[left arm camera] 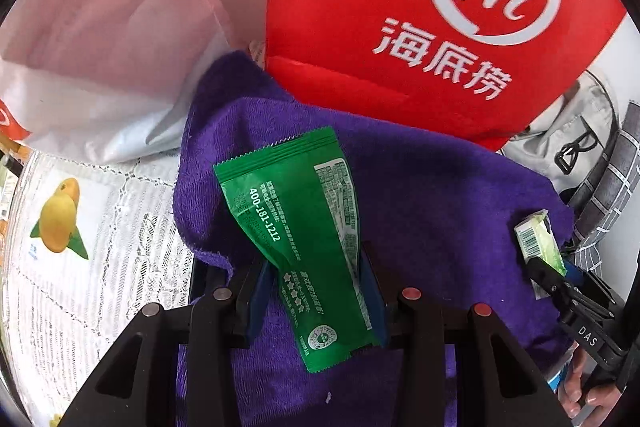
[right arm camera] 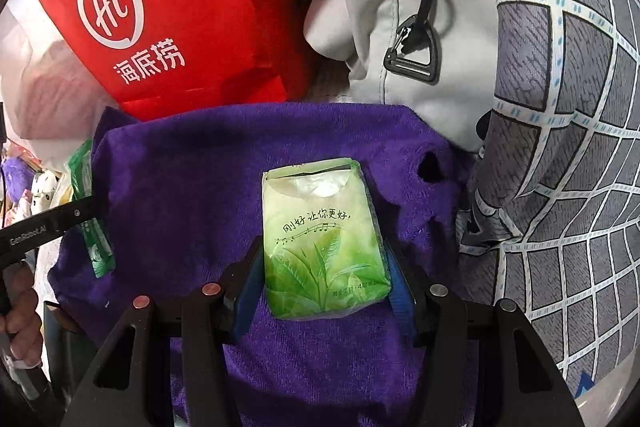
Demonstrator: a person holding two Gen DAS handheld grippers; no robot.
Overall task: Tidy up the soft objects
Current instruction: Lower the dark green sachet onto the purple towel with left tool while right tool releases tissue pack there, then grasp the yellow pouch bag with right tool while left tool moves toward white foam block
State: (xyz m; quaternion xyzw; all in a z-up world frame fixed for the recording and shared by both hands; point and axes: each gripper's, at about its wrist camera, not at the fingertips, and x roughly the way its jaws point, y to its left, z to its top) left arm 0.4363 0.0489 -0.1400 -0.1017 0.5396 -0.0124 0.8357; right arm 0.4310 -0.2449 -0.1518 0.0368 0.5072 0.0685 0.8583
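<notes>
My left gripper (left arm camera: 316,267) is shut on a dark green sachet (left arm camera: 296,211) with white print, its blue pads (left arm camera: 256,303) pinching the lower half. It hangs tilted just above a purple towel (left arm camera: 432,187). My right gripper (right arm camera: 324,255) is shut on a light green tissue pack (right arm camera: 320,239) with a leaf print, held upright over the same purple towel (right arm camera: 192,179). Each view catches the other tool: the right gripper (left arm camera: 548,267) with the tissue pack (left arm camera: 536,237) at the right edge, the left gripper (right arm camera: 86,211) with the sachet (right arm camera: 94,243) at the left edge.
Behind the towel stands a red bag (left arm camera: 400,7) with a white logo. A pale pink plastic bag (left arm camera: 100,27) and a mango-printed packet (left arm camera: 60,215) on lace cloth lie to its left. A beige backpack (right arm camera: 420,7) and a grey checked cushion (right arm camera: 568,107) crowd the right.
</notes>
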